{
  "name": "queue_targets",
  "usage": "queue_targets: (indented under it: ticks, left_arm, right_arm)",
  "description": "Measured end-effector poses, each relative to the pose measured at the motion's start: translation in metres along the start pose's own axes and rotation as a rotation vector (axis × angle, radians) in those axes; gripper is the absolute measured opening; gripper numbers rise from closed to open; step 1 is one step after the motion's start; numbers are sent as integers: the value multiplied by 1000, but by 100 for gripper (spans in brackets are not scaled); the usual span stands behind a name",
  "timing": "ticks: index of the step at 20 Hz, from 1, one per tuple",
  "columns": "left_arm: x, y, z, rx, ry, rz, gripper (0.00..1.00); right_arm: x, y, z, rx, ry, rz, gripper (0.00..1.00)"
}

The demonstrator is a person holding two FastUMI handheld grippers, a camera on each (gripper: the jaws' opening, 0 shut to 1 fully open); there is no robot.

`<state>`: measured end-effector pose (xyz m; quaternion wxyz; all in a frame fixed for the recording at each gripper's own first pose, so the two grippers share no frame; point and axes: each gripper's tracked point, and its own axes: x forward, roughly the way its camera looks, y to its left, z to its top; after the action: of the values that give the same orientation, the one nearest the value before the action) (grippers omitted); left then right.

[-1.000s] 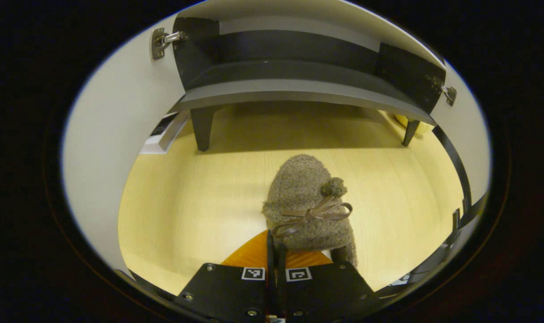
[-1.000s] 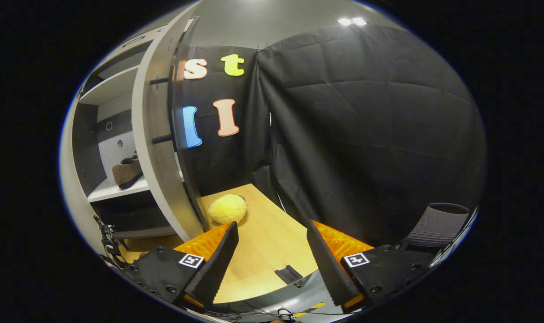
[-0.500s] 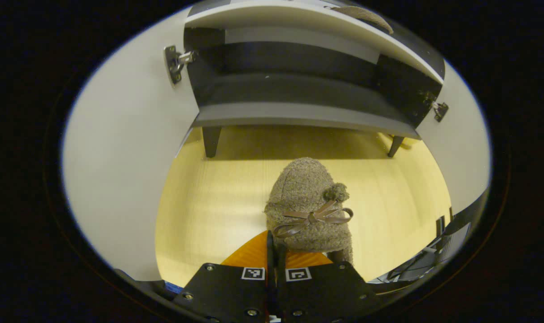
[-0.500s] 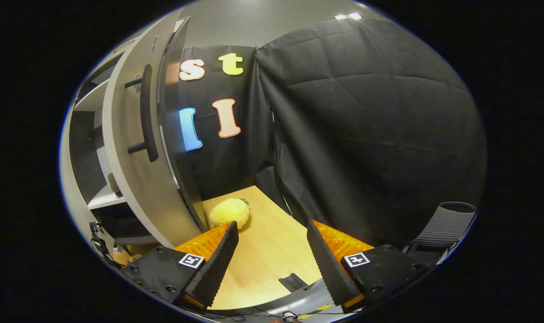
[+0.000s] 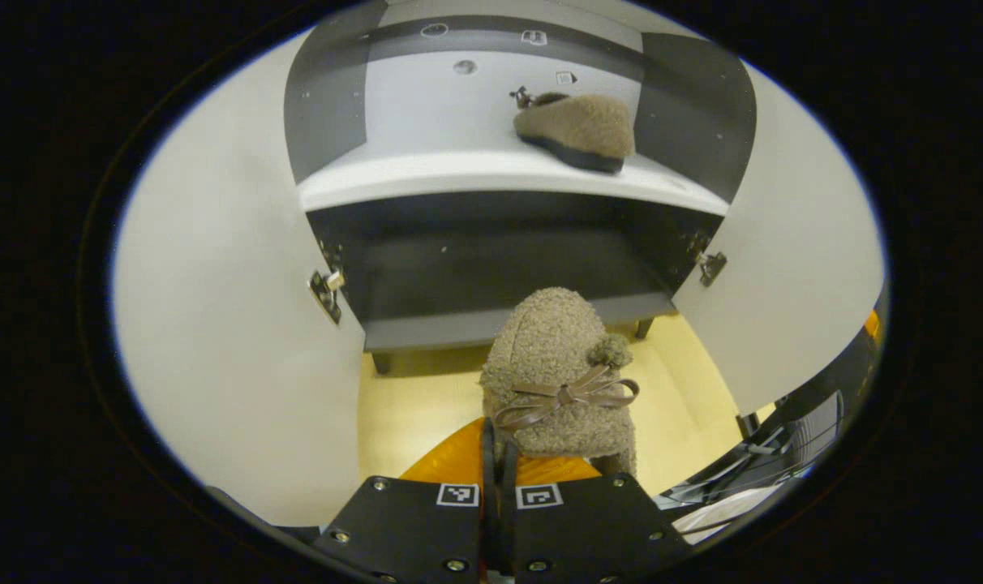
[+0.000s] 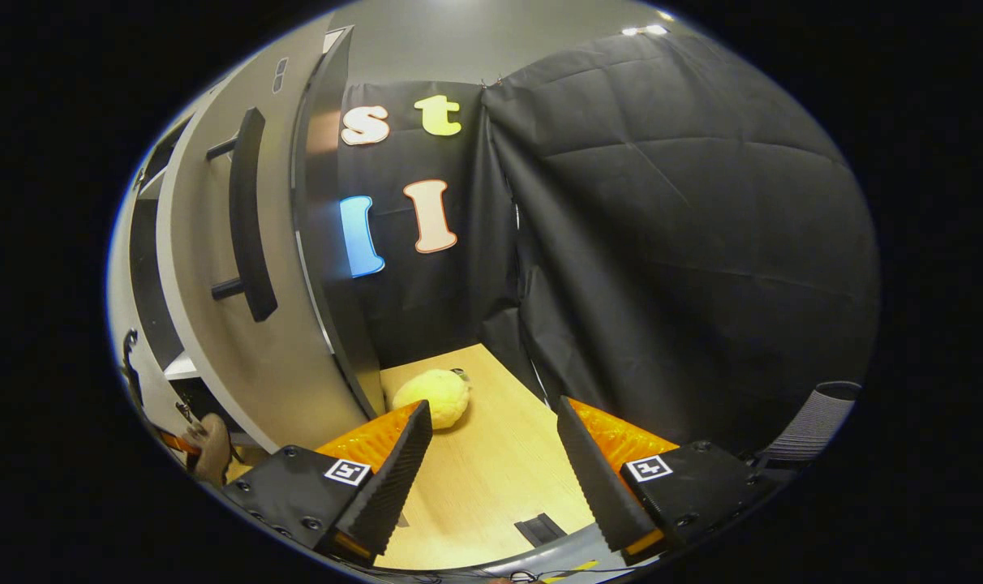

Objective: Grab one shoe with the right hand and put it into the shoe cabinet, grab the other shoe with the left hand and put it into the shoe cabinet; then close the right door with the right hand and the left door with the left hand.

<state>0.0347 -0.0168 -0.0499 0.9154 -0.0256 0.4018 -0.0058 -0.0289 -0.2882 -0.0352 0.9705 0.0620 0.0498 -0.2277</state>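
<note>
In the left gripper view, the left tool [image 5: 498,454] is clamped together on the heel of a fuzzy brown shoe [image 5: 558,375] with a bow, its toe aimed at the shoe cabinet [image 5: 491,182]. A second ago the view looked down at the wooden floor [image 5: 410,405] and the cabinet's low edge; now the white shelf [image 5: 427,174] has come into sight, so the shoe has been lifted from the floor and carried nearer the opening. The other shoe [image 5: 574,130] already sits on that shelf, to the far right. The left door [image 5: 232,324] and right door [image 5: 791,276] both stand wide open. By my reading, the second placement is under way and the shelf's bare left part is the likely spot.

In the right gripper view, the right tool [image 6: 493,470] has its fingers apart, holding nothing, near the outer face of the right door with its dark handle [image 6: 248,215]. The view has swung slightly, hiding more of the interior. A yellow plush toy [image 6: 433,395] lies on the floor past the door's edge. That tool seems placed to close its door once the shoe is in.
</note>
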Motion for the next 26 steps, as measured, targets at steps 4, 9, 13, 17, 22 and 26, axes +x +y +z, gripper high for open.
queue_targets:
  ticks: [4,9,13,17,22,26]
  left_arm:
    - [-17,9,56,8,-46,-11,2]
    - [-23,21,136,-18,-146,0,2]
    - [-17,39,193,-23,-215,50,2]
    - [4,61,245,-6,-266,120,2]
    - [23,73,302,38,-337,162,1]
    - [46,81,332,98,-361,227,1]
  right_arm:
    - [2,-5,-2,-13,-3,-9,98]
    - [-4,-29,0,-15,-27,-72,98]
    - [-10,-45,1,0,-45,-118,98]
    - [-18,-49,2,23,-52,-140,98]
    - [-37,-56,-2,19,-53,-179,98]
    - [-52,-65,-6,26,-52,-217,92]
